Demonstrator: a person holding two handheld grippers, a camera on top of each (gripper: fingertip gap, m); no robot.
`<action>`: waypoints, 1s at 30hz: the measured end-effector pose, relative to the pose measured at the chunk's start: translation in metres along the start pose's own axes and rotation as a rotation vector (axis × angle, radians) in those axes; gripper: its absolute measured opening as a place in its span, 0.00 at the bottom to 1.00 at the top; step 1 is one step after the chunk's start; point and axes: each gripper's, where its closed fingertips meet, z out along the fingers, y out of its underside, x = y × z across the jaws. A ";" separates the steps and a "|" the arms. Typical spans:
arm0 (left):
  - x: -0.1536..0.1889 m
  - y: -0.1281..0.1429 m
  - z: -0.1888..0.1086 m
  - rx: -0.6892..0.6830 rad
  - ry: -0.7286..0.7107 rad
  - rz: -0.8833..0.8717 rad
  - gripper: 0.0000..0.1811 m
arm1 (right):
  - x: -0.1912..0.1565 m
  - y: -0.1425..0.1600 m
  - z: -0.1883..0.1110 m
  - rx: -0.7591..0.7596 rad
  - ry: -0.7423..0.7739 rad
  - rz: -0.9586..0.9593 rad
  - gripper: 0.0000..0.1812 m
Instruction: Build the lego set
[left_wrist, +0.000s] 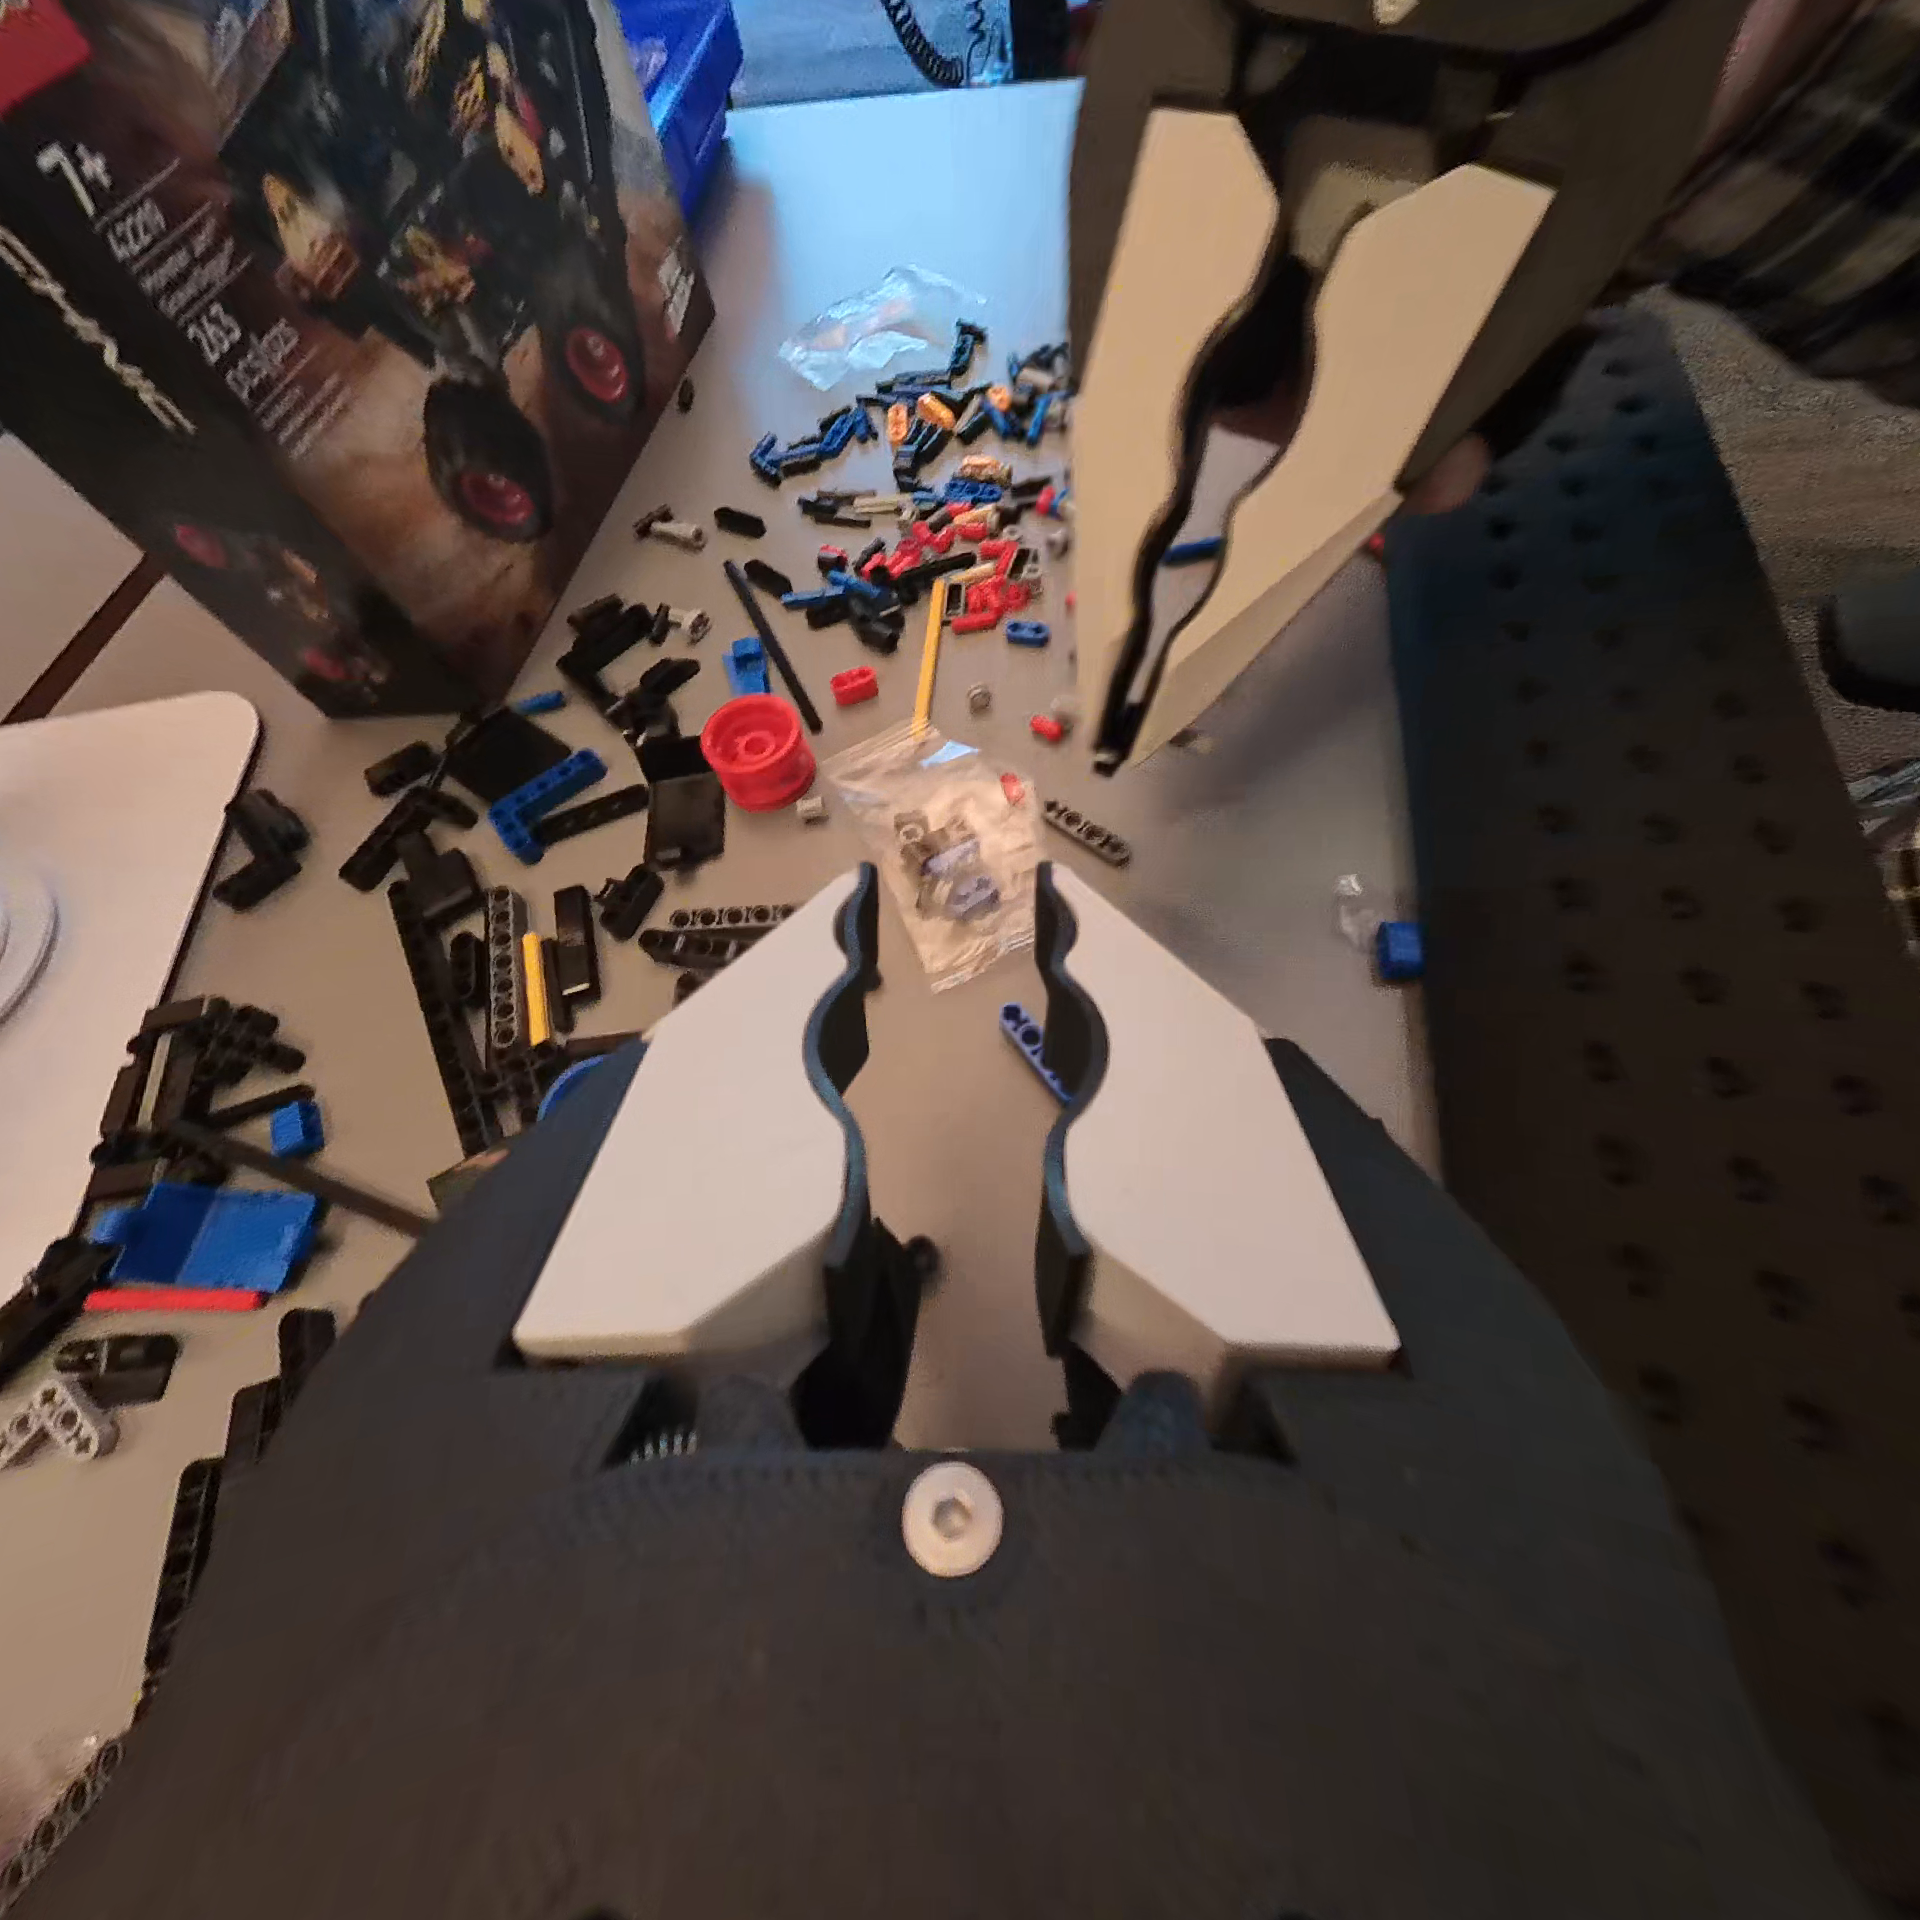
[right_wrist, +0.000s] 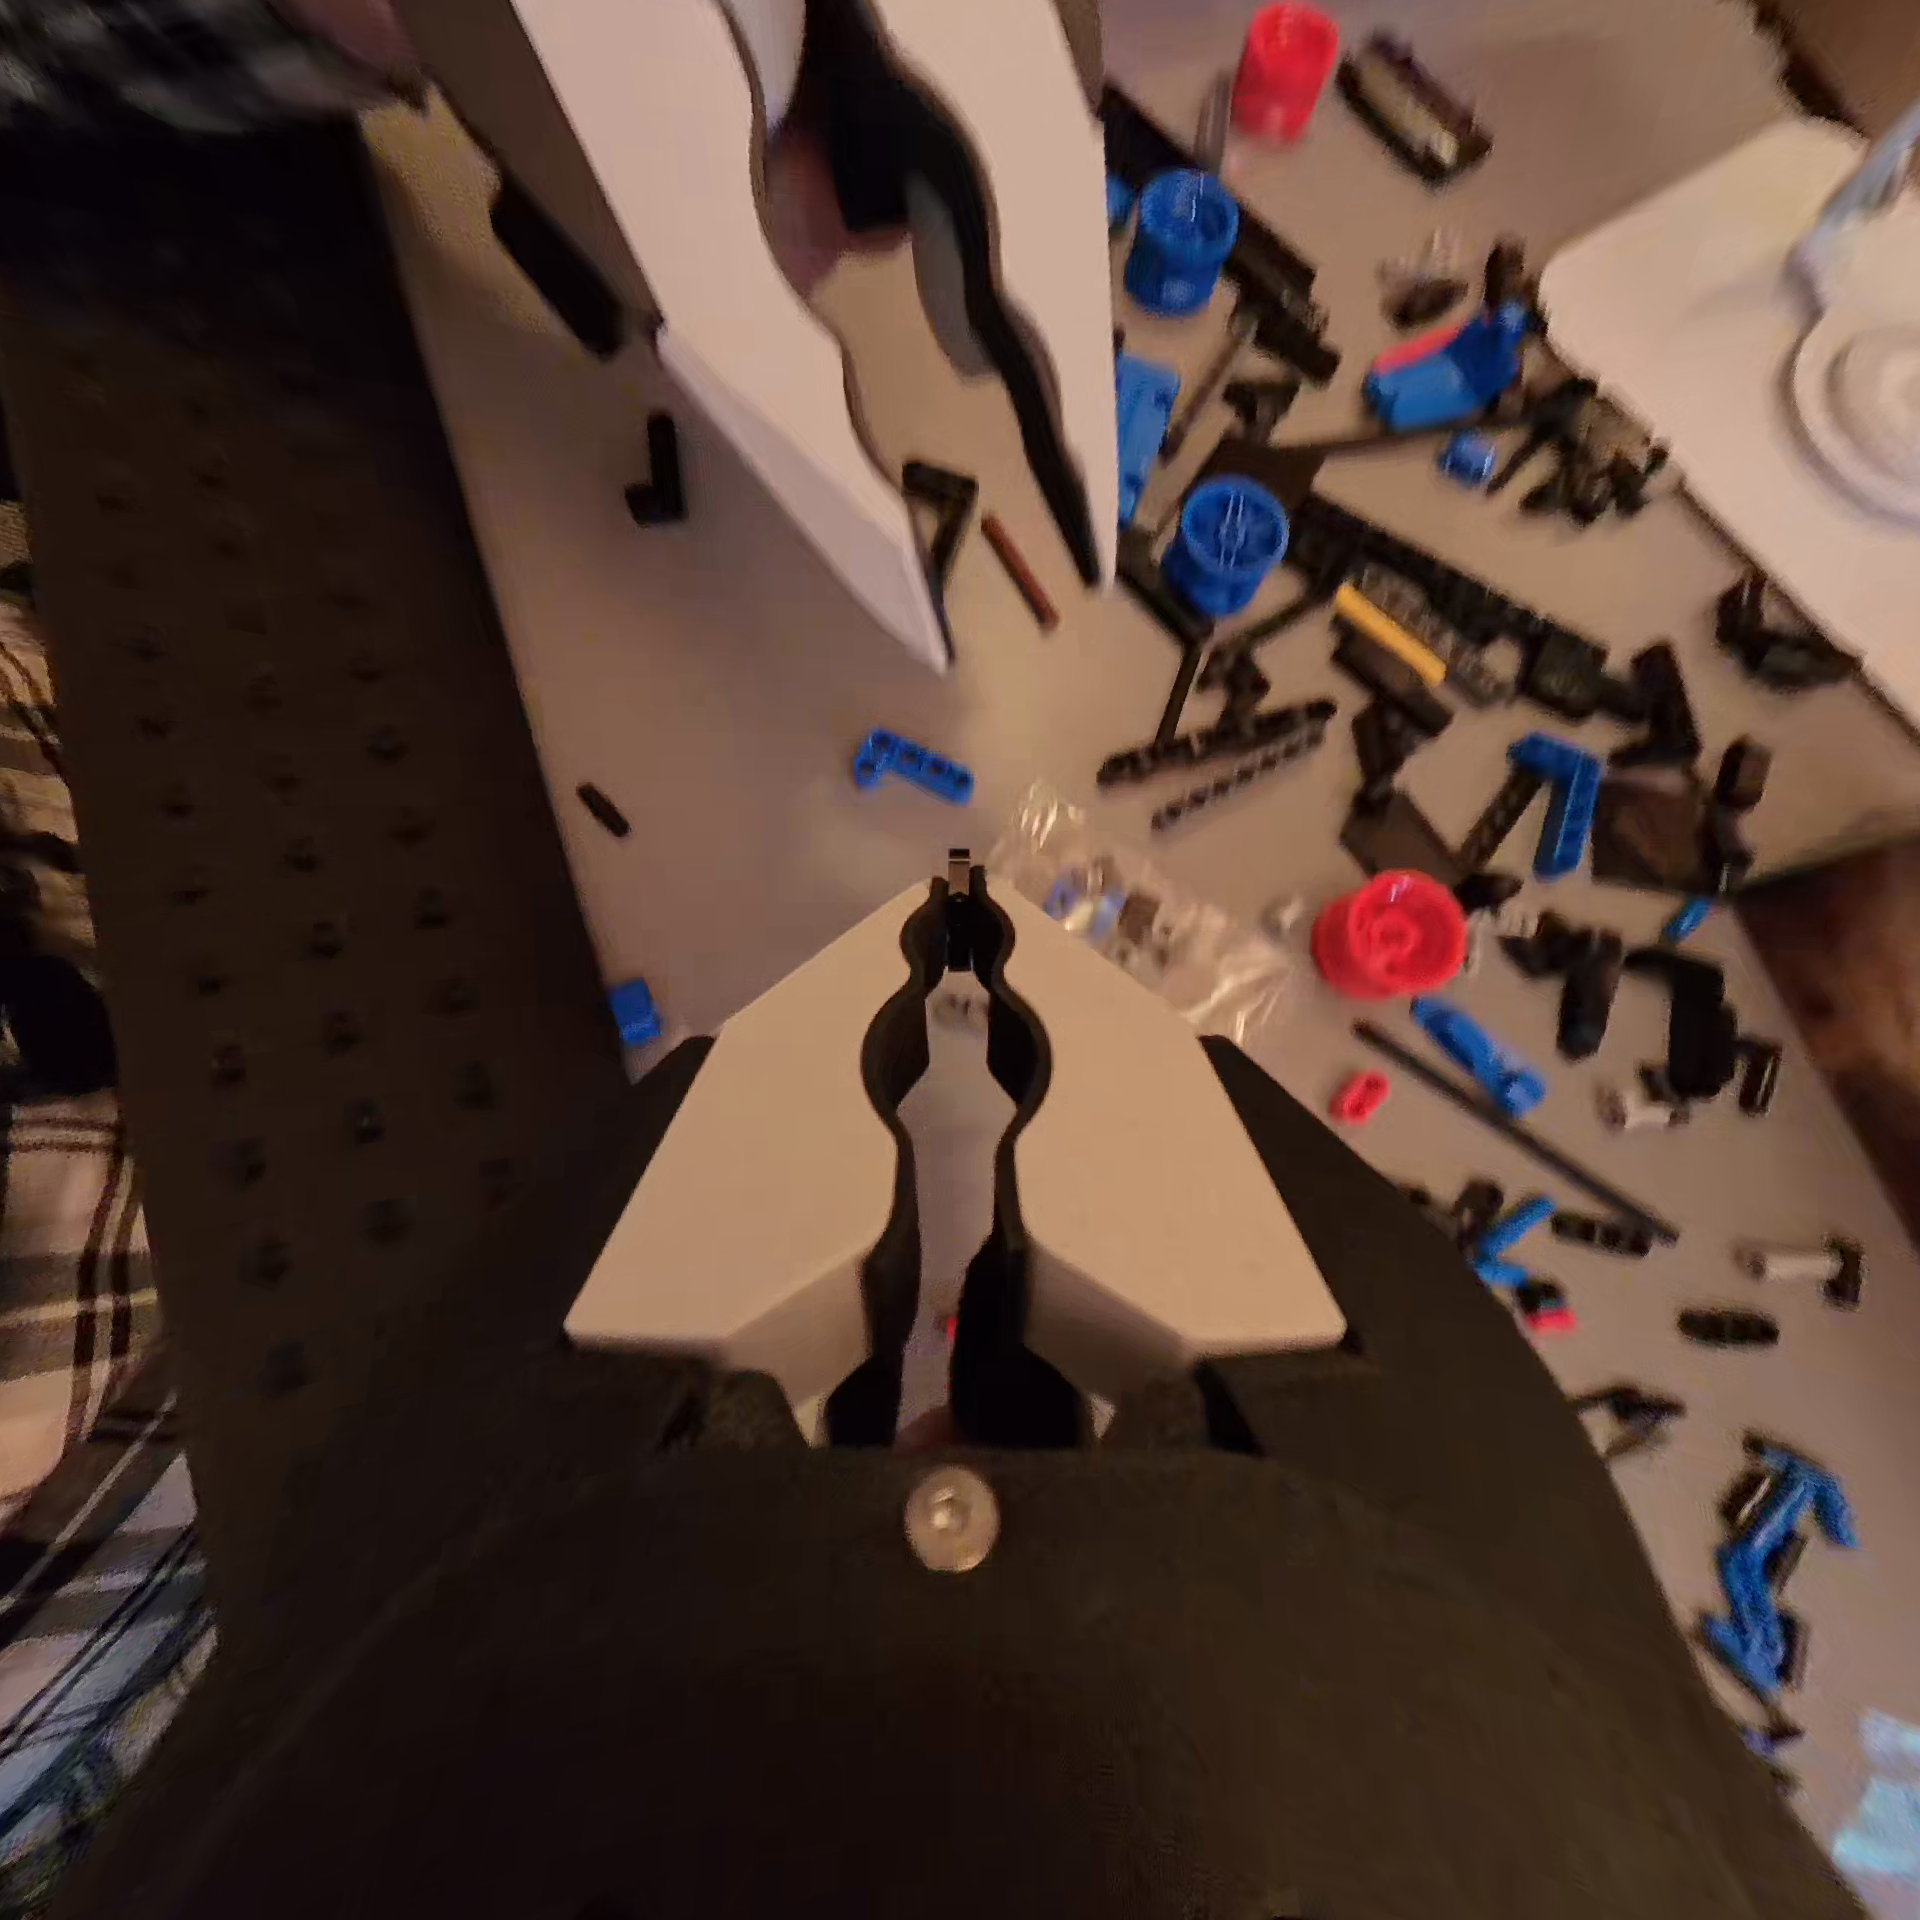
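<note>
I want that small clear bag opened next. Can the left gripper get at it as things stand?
Probably yes: the left gripper is open and empty, the clear bag lies flat just beyond its fingertips, and nothing lies on it.

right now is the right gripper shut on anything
Shut: the right gripper pinches a small black piece at its tips, above the table.

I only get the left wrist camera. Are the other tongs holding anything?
Observer: Yes. The right tongs are shut on a tiny black piece.
Operator: Are there any blue wheels?
Observer: Two blue wheels, both beside the left tongs.
Operator: What's the blue bit half hidden behind my tongs?
Observer: A bent blue beam, lying flat on the table.
</note>
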 end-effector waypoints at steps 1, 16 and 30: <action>-0.002 0.003 0.000 -0.011 -0.006 -0.005 0.16 | -0.001 0.010 -0.001 -0.026 0.010 0.019 0.01; 0.005 0.023 0.017 -0.120 -0.010 0.071 0.16 | -0.014 0.081 -0.007 -0.166 0.074 0.137 0.15; 0.002 0.024 0.022 -0.106 -0.018 0.058 0.15 | 0.092 0.157 -0.101 -0.249 0.374 0.241 0.11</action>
